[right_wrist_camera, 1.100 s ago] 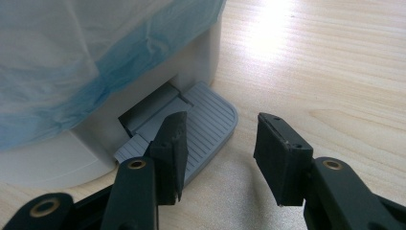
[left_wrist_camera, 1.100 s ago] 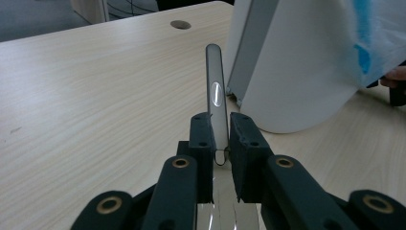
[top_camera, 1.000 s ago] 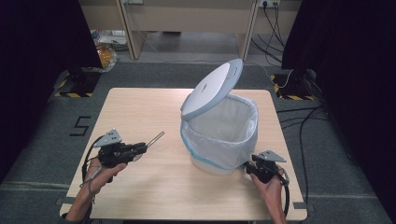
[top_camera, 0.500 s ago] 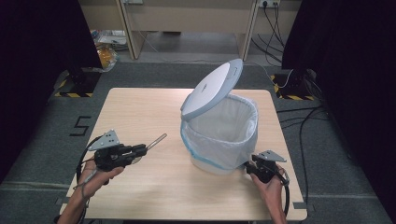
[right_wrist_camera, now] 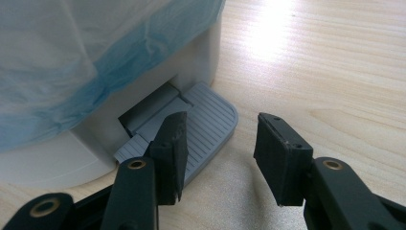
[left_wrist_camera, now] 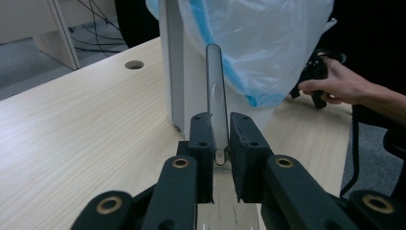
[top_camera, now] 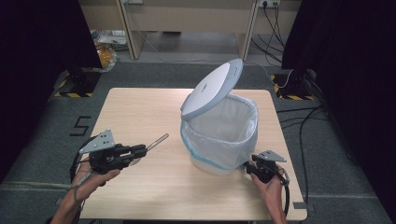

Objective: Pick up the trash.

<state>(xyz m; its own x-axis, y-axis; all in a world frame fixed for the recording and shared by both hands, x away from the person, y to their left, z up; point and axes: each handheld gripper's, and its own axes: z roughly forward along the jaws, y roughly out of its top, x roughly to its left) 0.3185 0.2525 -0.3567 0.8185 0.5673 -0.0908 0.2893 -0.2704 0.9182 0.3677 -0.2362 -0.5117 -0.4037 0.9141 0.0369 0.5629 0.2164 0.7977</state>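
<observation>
on the light wooden table [top_camera: 140, 116], right of centre, stands a white pedal bin [top_camera: 219, 135] w/ its lid [top_camera: 212, 88] tipped up and back, hinge side toward the table's left. a clear bin liner [top_camera: 229, 126] w/ a blue drawstring edge is folded down over the rim. left gripper [top_camera: 140, 150], held in the person's left hand [top_camera: 95, 175] near the front-left of the table, has its jaws closed narrow on a slim metal utensil handle [top_camera: 156, 141]; the handle sticks out toward the bin, tip short of it. what utensil it is cannot be told. left gripper view: handle [left_wrist_camera: 216, 96] runs straight up betw. the two black jaws, w/ bin wall [left_wrist_camera: 177, 67] and liner [left_wrist_camera: 258, 43] behind, and the other hand [left_wrist_camera: 335, 86] farther off at right. right gripper [top_camera: 250, 166], in the right hand [top_camera: 271, 186] at the front-right, sits just beside the bin's base. right gripper view: jaws stand wide apart, holding nothing; the left-hand jaw lies over the grey ribbed foot pedal [right_wrist_camera: 210, 124], contact unclear, while the other jaw is above bare table [right_wrist_camera: 335, 72]. a cable trails from each gripper.
</observation>
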